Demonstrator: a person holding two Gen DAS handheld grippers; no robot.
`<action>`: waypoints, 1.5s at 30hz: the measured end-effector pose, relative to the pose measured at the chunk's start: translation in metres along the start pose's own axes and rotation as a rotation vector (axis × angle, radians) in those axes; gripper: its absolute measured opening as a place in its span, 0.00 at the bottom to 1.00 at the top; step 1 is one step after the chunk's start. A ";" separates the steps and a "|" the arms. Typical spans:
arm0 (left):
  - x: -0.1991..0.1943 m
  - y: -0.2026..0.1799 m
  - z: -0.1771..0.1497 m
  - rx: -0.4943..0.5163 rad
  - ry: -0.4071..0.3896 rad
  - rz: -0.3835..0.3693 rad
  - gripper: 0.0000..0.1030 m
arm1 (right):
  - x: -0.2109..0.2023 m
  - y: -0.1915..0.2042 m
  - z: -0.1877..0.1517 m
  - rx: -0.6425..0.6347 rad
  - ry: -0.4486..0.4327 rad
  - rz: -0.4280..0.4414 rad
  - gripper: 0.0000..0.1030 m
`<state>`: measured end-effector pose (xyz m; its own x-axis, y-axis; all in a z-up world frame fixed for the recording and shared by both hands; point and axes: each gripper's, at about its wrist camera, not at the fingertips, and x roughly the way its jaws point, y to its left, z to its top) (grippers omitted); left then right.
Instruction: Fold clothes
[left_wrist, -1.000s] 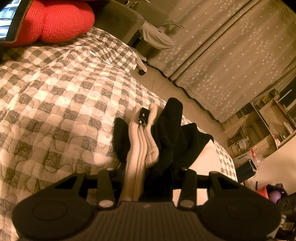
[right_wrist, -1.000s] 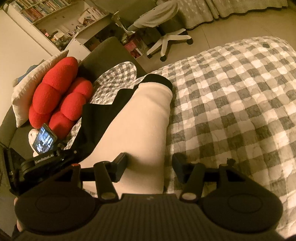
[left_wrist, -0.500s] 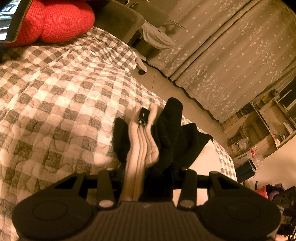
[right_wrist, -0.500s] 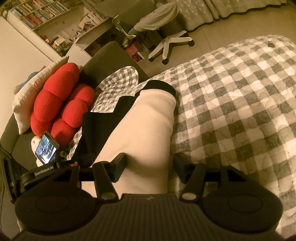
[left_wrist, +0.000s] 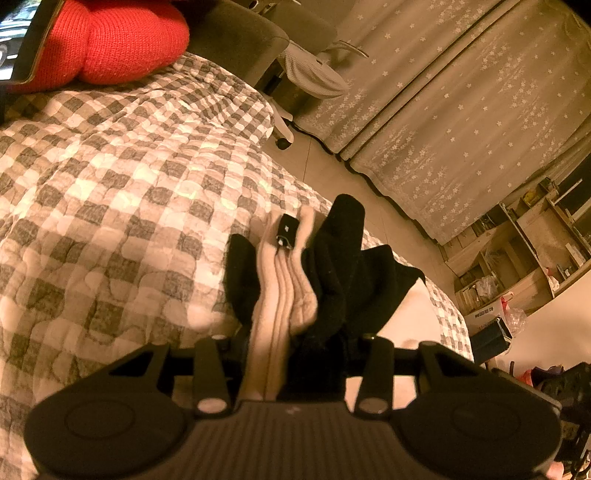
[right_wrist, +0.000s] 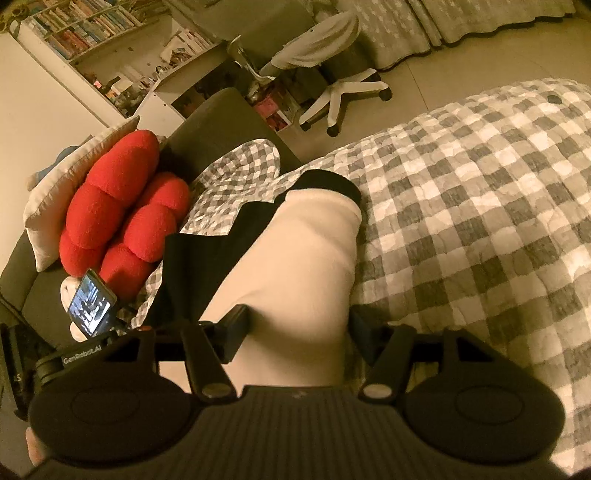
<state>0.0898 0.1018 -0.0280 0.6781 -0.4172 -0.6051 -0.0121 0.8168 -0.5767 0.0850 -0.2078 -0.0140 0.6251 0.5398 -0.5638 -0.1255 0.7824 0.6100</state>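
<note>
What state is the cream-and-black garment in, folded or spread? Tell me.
Partly folded. In the right wrist view the garment lies as a narrow band on the checked quilt; in the left wrist view its end is bunched in pleats.

I see soft fleecy cloth, cream and black, on the garment (right_wrist: 295, 258); a puckered quilted bedspread (right_wrist: 480, 221); a nubby knitted red cushion (right_wrist: 122, 214).

Bunched garment (left_wrist: 295, 295) hides left gripper's (left_wrist: 295, 354) fingertips (both).
</note>
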 end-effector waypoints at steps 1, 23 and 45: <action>0.000 0.000 0.000 0.001 -0.001 0.000 0.43 | 0.001 0.000 0.000 -0.002 -0.002 -0.001 0.62; 0.000 0.000 0.000 0.005 -0.004 0.000 0.44 | 0.013 -0.012 0.016 0.083 -0.050 0.038 0.61; 0.000 0.001 0.002 -0.011 0.012 -0.003 0.44 | -0.009 -0.006 -0.008 0.071 0.000 0.053 0.57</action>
<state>0.0909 0.1035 -0.0272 0.6695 -0.4241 -0.6098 -0.0185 0.8112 -0.5845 0.0734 -0.2151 -0.0173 0.6191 0.5798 -0.5296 -0.1036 0.7288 0.6769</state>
